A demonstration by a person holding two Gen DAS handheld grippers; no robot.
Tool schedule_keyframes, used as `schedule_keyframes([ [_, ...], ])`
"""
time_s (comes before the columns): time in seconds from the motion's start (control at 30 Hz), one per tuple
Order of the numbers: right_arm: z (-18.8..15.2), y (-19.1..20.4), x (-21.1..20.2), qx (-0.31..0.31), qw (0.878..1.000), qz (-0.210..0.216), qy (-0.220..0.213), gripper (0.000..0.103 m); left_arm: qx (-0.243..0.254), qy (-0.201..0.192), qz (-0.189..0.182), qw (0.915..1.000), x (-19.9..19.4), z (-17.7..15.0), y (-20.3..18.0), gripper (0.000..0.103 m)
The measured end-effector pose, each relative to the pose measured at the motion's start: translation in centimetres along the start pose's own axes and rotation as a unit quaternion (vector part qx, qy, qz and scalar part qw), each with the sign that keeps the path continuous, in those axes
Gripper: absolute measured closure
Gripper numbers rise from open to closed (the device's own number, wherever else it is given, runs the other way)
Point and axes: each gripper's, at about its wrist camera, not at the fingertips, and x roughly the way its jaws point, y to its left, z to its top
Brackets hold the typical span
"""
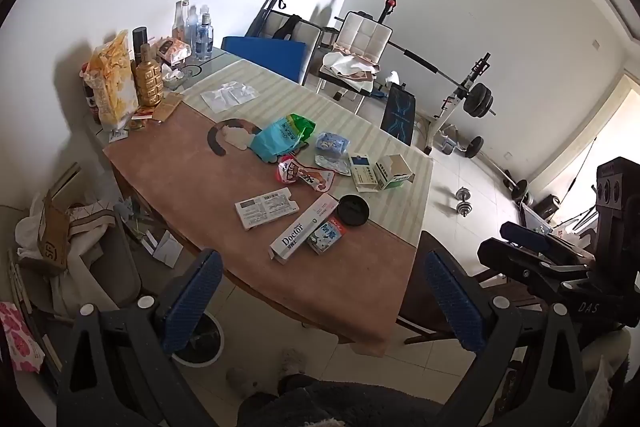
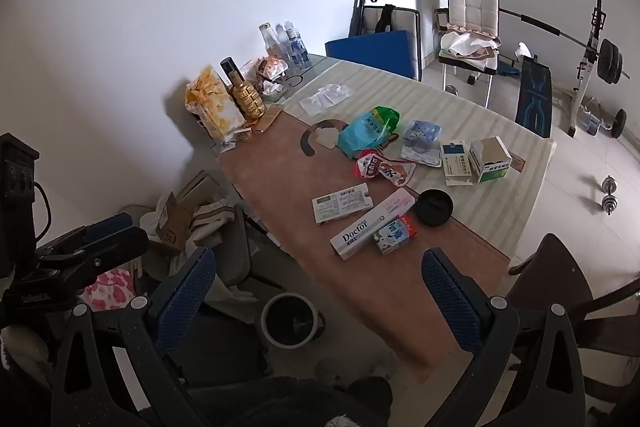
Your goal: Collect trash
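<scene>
Trash lies scattered across the middle of the surface (image 1: pixel 168 171): a white "Doctor" box (image 1: pixel 304 231) touching a small blue-and-white carton (image 1: pixel 326 237), a flattened printed packet (image 1: pixel 266 207), a black round lid (image 1: pixel 352 210), a red-and-white wrapper (image 1: pixel 304 175) and a teal-and-green bag (image 1: pixel 282 137). Two medicine boxes (image 2: pixel 476 157) sit farther along on the striped cloth. A round bin (image 2: pixel 290 319) stands on the floor beside the surface's near edge; the right wrist view shows its whole rim, while the left wrist view hides part of it behind a finger. The left gripper (image 1: pixel 320 301) and right gripper (image 2: pixel 318 297) both hang above the near end, jaws spread wide and holding nothing. Each view catches the other gripper at its edge. Bottles (image 1: pixel 196 31) and snack bags (image 1: pixel 112 79) crowd the far corner.
</scene>
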Motion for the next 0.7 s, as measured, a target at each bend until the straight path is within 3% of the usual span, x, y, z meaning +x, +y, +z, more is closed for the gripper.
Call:
schedule_keyframes([
  [0.47, -0.2, -0.8, -0.1, -0.002, 1.0, 0.002, 0.004, 0.0, -0.002, -0.002, -0.006, 1.0, 0.0, 0.0, 0.2, 0.0],
  [0.7, -0.3, -0.6, -0.3, 0.001, 1.0, 0.0, 0.005, 0.0, -0.008, 0.003, -0.012, 0.9999, 0.1, 1.7, -0.2, 0.0],
])
